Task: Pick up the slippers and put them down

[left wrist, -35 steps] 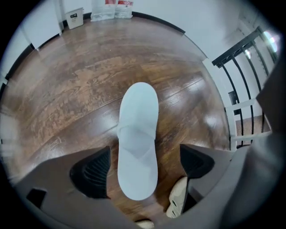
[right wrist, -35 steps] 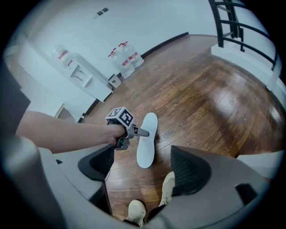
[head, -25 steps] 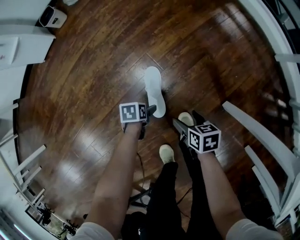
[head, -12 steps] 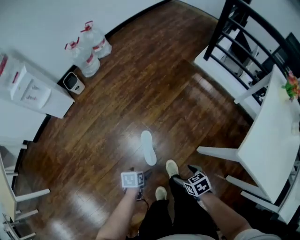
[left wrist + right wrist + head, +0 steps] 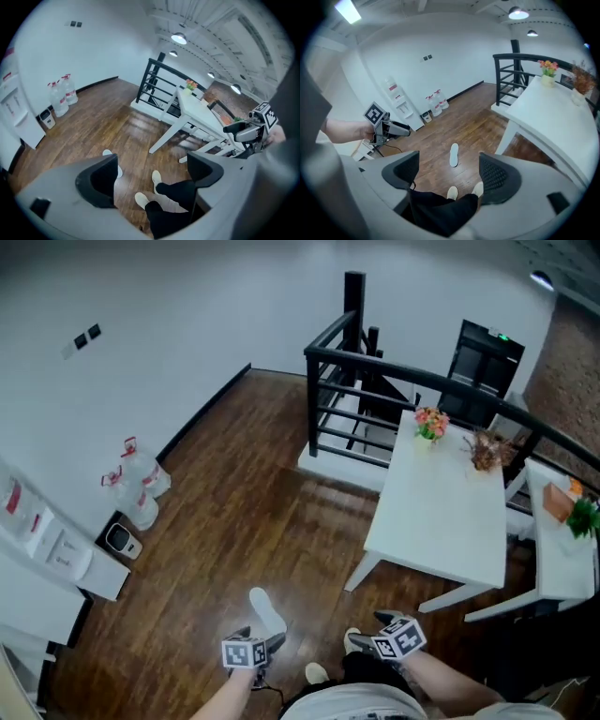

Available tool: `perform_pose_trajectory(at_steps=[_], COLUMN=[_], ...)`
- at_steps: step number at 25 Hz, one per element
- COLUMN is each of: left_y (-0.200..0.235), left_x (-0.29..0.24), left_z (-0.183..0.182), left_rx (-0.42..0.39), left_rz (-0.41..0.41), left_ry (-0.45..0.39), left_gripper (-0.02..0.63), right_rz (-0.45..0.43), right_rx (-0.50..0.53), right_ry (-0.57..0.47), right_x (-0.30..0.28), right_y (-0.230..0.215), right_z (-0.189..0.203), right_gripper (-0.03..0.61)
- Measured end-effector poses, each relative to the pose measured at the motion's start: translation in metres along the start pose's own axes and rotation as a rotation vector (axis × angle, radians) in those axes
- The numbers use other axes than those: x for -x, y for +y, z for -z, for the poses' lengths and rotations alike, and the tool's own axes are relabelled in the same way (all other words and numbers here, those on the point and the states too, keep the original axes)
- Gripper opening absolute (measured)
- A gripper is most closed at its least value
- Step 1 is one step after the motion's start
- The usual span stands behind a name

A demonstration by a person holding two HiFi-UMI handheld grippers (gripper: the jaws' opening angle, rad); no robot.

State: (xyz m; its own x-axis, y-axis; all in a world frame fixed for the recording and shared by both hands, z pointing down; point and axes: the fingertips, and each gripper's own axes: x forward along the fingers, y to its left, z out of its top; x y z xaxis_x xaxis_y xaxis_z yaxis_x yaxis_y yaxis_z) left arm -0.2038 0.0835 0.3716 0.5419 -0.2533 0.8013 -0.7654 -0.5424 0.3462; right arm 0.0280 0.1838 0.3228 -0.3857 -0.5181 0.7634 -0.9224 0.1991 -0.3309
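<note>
While left gripper's (image 5: 152, 172) empty closing jaws half-hide slipper (image 5: 107, 153), whole past right gripper's (image 5: 449, 172), spread.

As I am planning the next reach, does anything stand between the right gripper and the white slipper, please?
Nothing visible does. The right gripper, open and empty, is held high; the slipper lies on open wood floor.

Dark wood plank floor (image 5: 244, 521), white walls (image 5: 187, 315), black railing (image 5: 342, 381), white table (image 5: 441, 512), water jugs (image 5: 139, 486) at the wall, ceiling lamps (image 5: 179, 38) lit.
</note>
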Motion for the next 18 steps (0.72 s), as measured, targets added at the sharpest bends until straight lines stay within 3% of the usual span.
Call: perform_pose_trajectory(at_steps=[4, 8, 18], left_y=[-0.065, -0.139, -0.314], left_x=[0.027, 0.023, -0.017], left_z=[-0.031, -0.054, -0.03], left_rx=[-0.111, -0.169, -0.327], left_rz=[0.061, 0.116, 0.205], left_ry=[-0.056, -0.091, -0.03], left_gripper=[0.463, 0.462, 0.459], right_rz=[0.11, 0.178, 0.311], right_rx=[-0.017, -0.106, -0.292], right_ry=[-0.097, -0.184, -0.292], right_x=[0.084, 0.149, 0.286], right_y=[-0.023, -0.057, -0.132], right_z=[0.017, 0.049, 0.167], right_gripper=[0.403, 0.403, 0.403])
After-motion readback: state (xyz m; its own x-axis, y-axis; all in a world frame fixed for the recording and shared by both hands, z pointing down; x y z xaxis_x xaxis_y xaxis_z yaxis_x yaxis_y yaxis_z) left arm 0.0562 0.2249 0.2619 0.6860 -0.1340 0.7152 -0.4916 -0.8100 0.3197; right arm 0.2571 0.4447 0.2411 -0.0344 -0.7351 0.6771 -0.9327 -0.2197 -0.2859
